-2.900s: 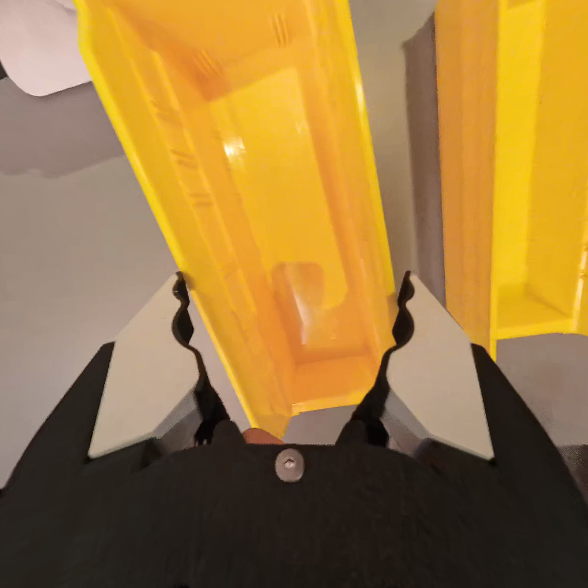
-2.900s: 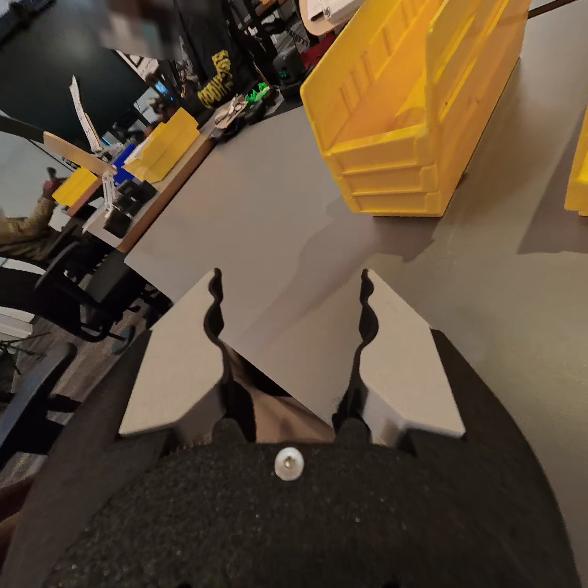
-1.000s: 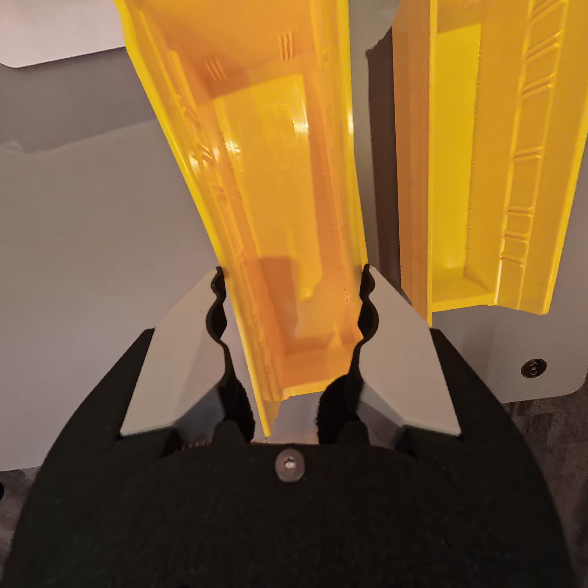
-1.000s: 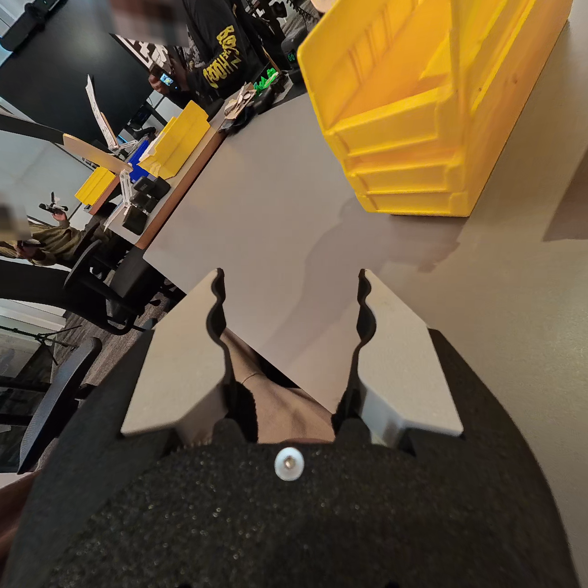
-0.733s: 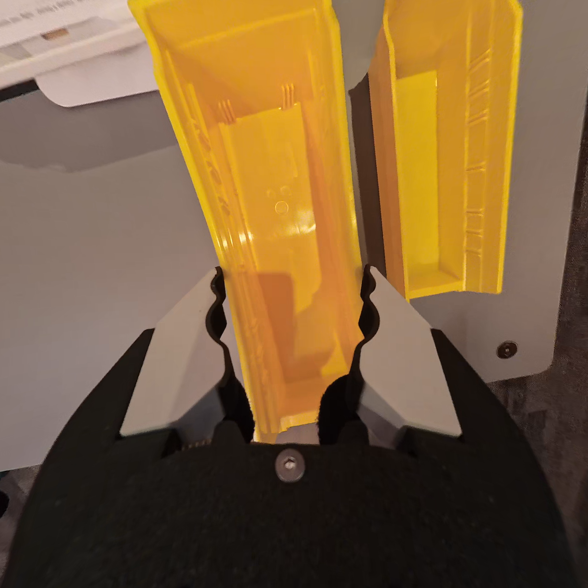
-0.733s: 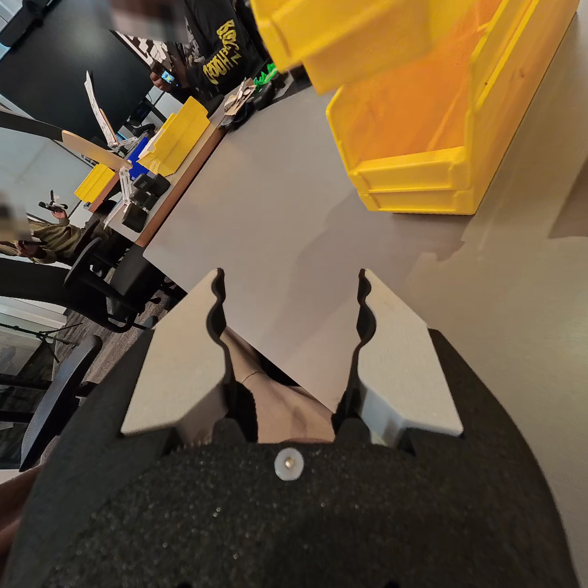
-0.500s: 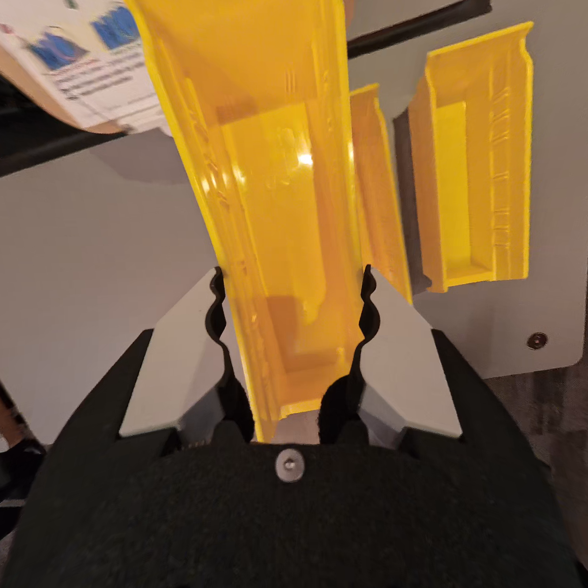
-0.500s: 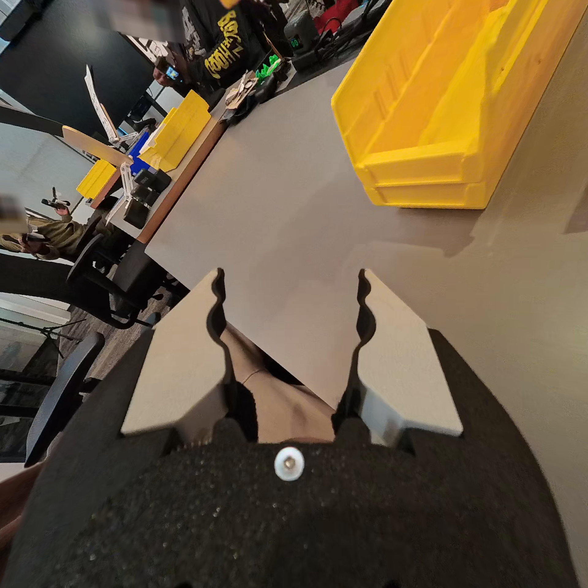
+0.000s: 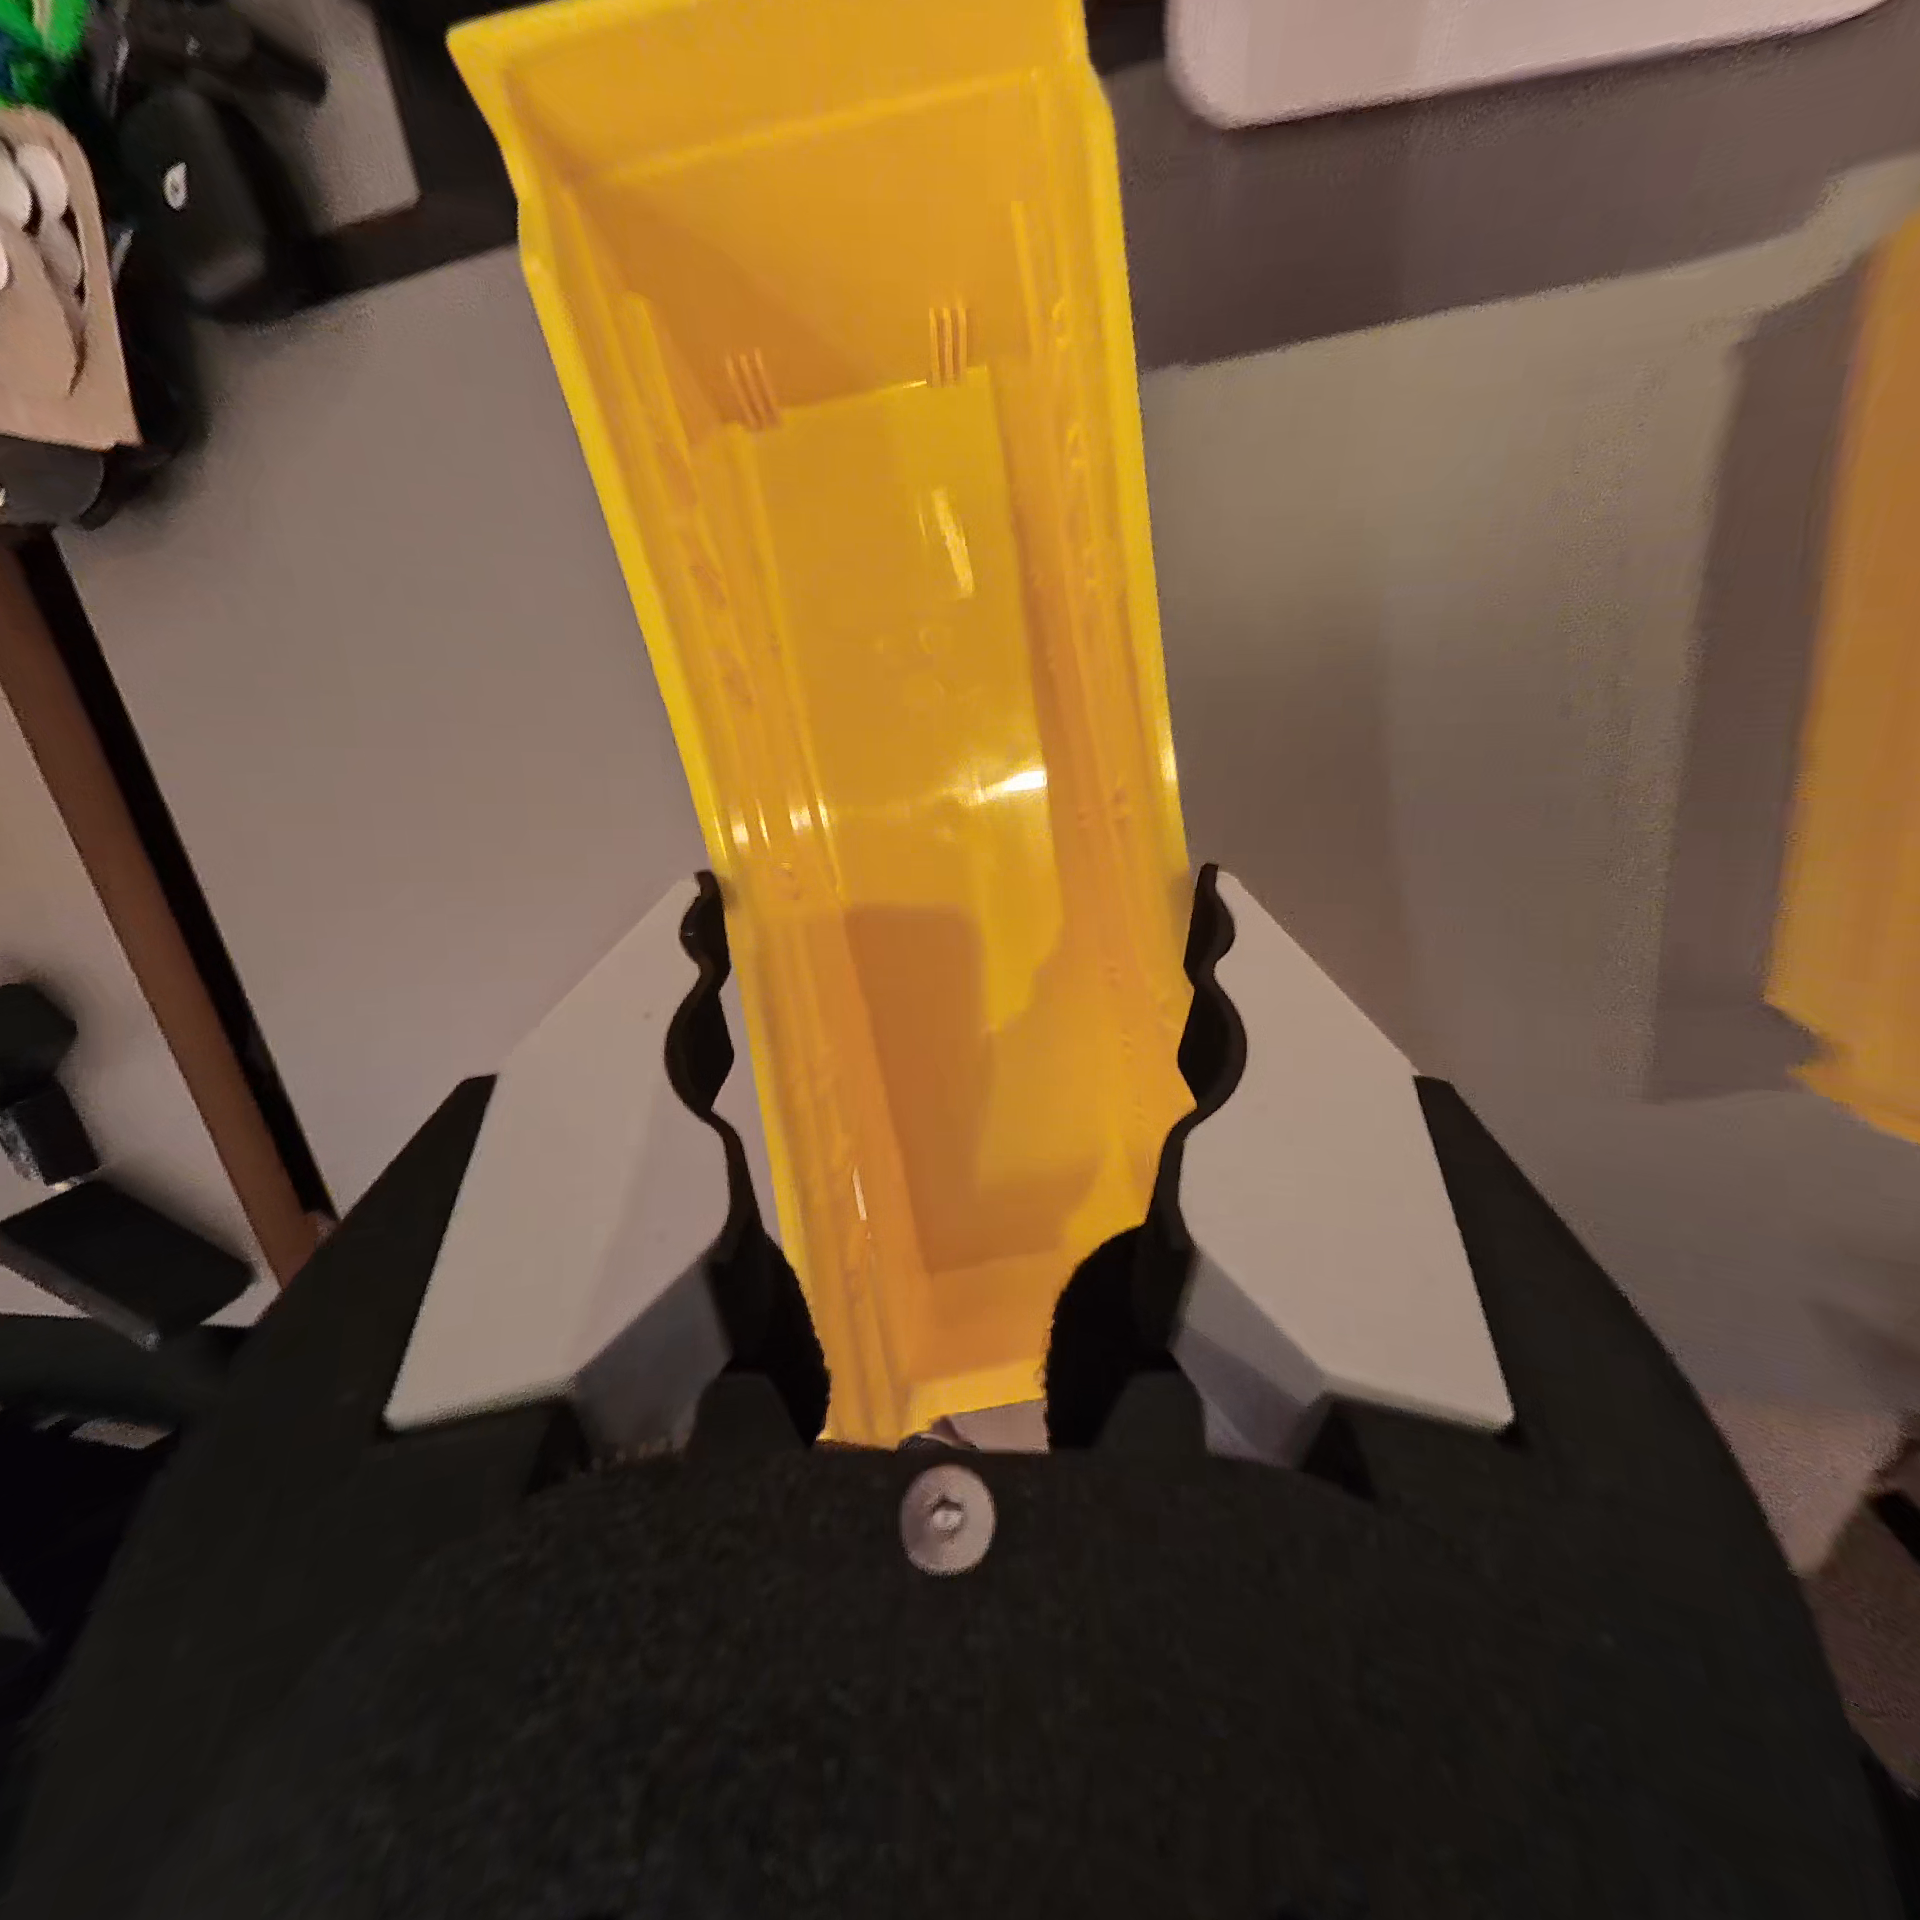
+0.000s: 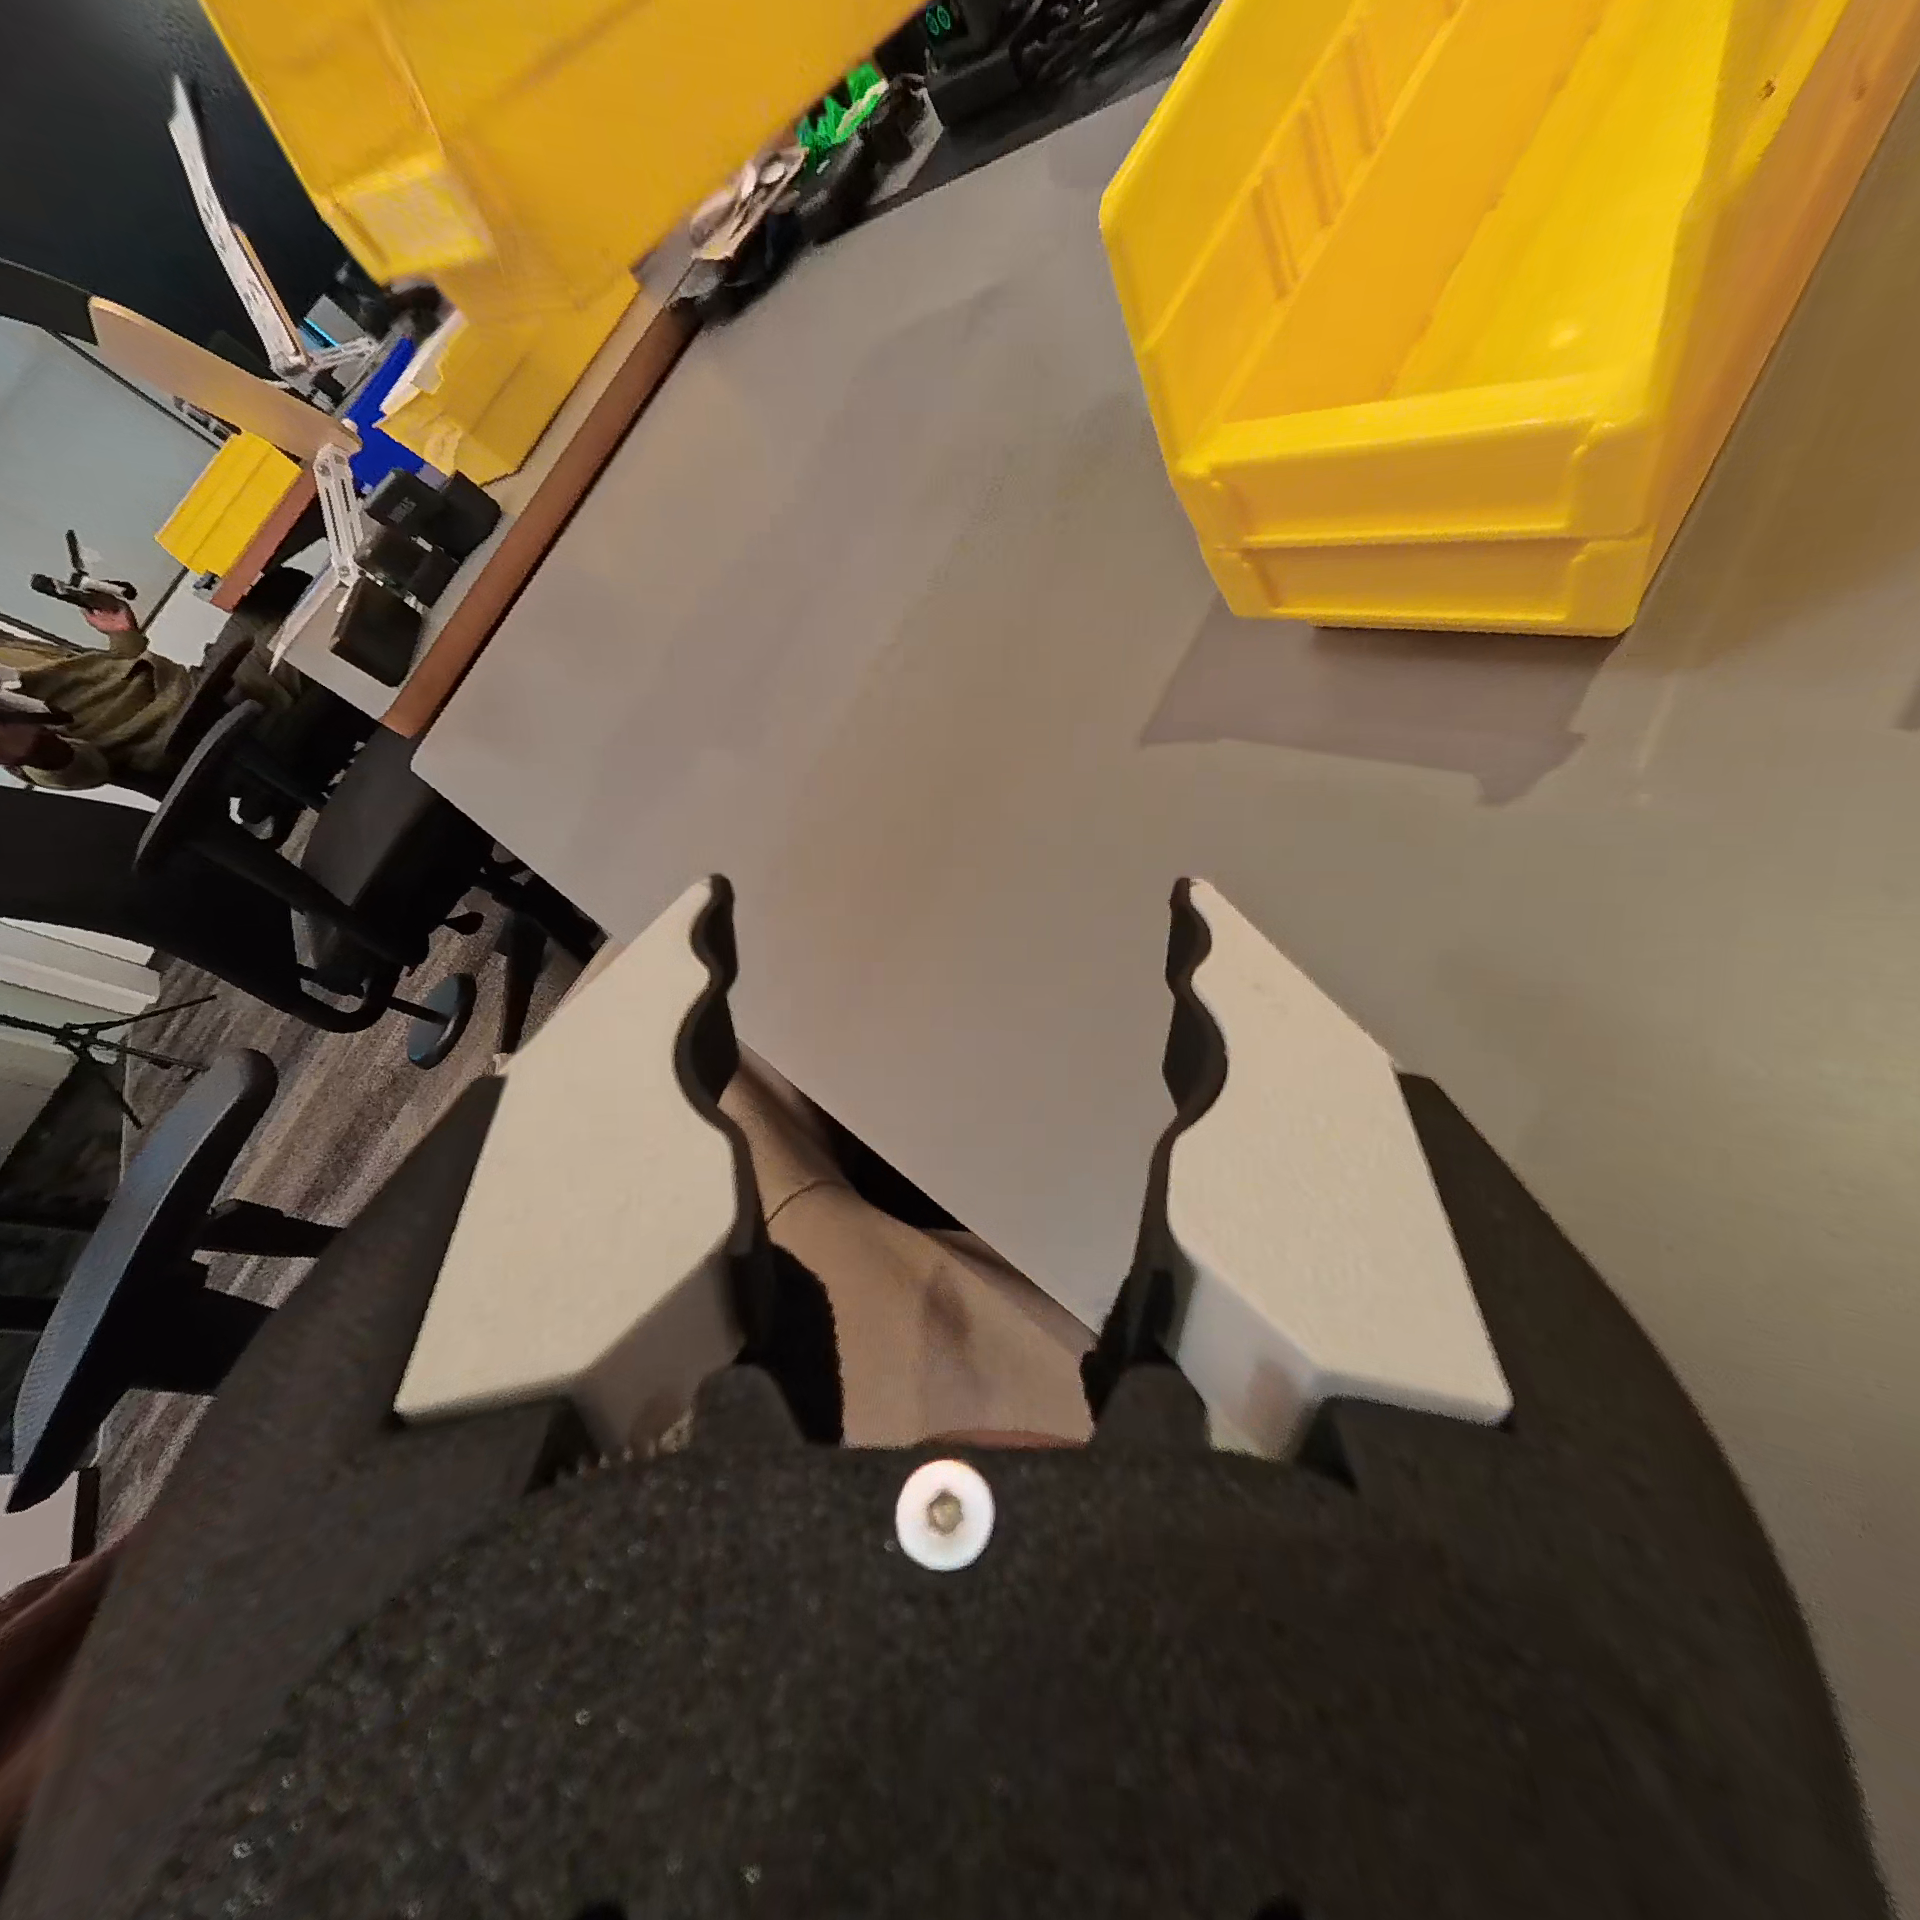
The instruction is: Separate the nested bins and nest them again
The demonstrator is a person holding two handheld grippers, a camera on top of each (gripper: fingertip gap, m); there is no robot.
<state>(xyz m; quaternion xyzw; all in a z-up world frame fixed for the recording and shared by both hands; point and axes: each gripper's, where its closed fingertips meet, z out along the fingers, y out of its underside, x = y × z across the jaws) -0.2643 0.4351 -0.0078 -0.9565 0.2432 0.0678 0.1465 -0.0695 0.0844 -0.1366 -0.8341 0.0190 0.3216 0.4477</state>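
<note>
The yellow bin (image 9: 914,665) I am carrying sits lengthwise between the fingers of my left gripper (image 9: 951,1039), clamped across its narrow end so that its open inside faces the camera and its far end reaches out over the grey surface (image 9: 416,665). In the right wrist view the same bin (image 10: 499,135) hangs in the air at the upper left, blurred, clear of the surface. On the surface to the right stand two more yellow bins nested one in the other (image 10: 1455,343), their two front lips stacked, well apart from the lifted one. A blurred yellow edge of another bin (image 9: 1860,727) shows at the right border of the left wrist view. My right gripper (image 10: 951,1049) is spread apart and grasps nothing, hovering near the front edge of the surface. Beyond the left edge are black office chairs (image 10: 291,862) and a farther desk with small yellow and blue bins (image 10: 312,457).
</note>
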